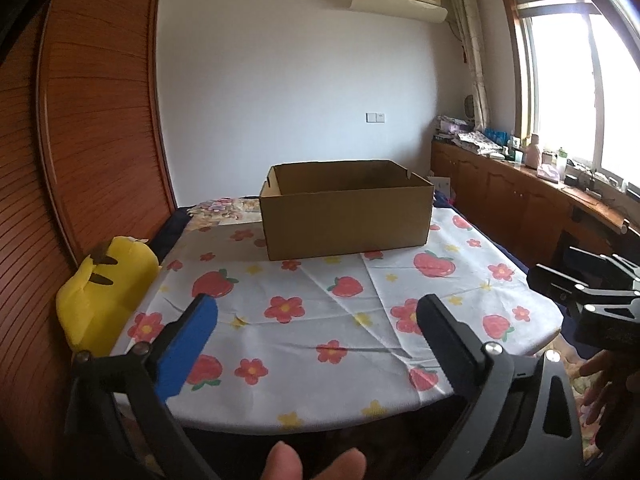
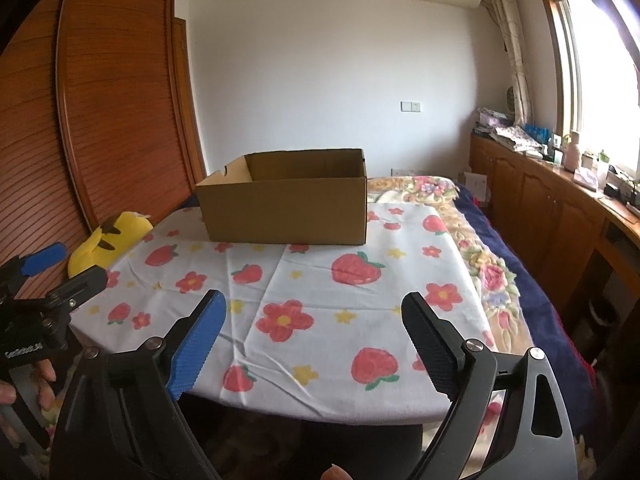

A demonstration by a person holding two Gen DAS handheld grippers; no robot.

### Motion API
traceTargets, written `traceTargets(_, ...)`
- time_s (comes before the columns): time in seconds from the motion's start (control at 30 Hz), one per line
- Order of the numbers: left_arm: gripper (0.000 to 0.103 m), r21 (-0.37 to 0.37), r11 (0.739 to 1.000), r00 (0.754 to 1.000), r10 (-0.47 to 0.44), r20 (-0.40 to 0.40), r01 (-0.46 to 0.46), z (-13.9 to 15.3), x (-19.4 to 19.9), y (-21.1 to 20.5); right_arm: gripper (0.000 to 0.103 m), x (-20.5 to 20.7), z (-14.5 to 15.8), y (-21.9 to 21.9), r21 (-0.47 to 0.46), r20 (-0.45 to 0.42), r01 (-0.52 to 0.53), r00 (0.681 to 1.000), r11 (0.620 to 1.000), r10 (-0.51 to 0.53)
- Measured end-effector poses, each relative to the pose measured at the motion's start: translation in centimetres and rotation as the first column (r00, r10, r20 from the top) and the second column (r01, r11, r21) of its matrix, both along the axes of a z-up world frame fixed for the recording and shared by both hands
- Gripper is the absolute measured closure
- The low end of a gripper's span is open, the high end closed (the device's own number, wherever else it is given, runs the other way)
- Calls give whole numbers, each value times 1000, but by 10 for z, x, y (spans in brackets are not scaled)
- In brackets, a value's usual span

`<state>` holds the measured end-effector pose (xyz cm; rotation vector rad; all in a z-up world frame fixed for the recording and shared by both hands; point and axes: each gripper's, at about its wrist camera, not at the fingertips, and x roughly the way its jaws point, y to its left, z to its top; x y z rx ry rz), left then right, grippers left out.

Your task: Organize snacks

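An open brown cardboard box (image 1: pixel 346 210) stands at the far side of a table with a strawberry-and-flower cloth (image 1: pixel 320 320); it also shows in the right wrist view (image 2: pixel 286 204). No snacks are visible; the box's inside is hidden. My left gripper (image 1: pixel 316 308) is open and empty, held over the table's near edge. My right gripper (image 2: pixel 314 306) is open and empty, also over the near edge. The left gripper shows at the left of the right wrist view (image 2: pixel 60 272); the right gripper's body shows at the right edge of the left wrist view (image 1: pixel 592 300).
A yellow plush toy (image 1: pixel 106 292) lies left of the table against a wooden louvered wardrobe (image 1: pixel 92 120). A flowered bedspread (image 2: pixel 480 264) lies right of the table. Wooden cabinets with clutter (image 1: pixel 520 184) run under the window on the right.
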<state>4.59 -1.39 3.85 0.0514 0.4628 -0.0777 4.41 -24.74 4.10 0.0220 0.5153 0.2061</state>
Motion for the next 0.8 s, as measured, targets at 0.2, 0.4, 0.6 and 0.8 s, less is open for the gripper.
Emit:
traceTargets(0.2,1,-2,999,998,46,31,-46,0,-14,8,11,-5,-2,5,-14,19,16,1000,1000,-15)
traceTargets(0.4,1,14,998,997,68,36,-69,-1,-21,11,11,-10,-5,6,-11,25,31,999,999,-31)
traceTargets(0.6,1,17,996,996,82,18,-83,-6,-21,12,11,-15,-7,7,-18,32,43,999,999,-42)
traceTargets(0.8,1,29,997,997,74,20,-74,-8,-22,9,11,-16,-7,7,-22,36,48,998,999,-47)
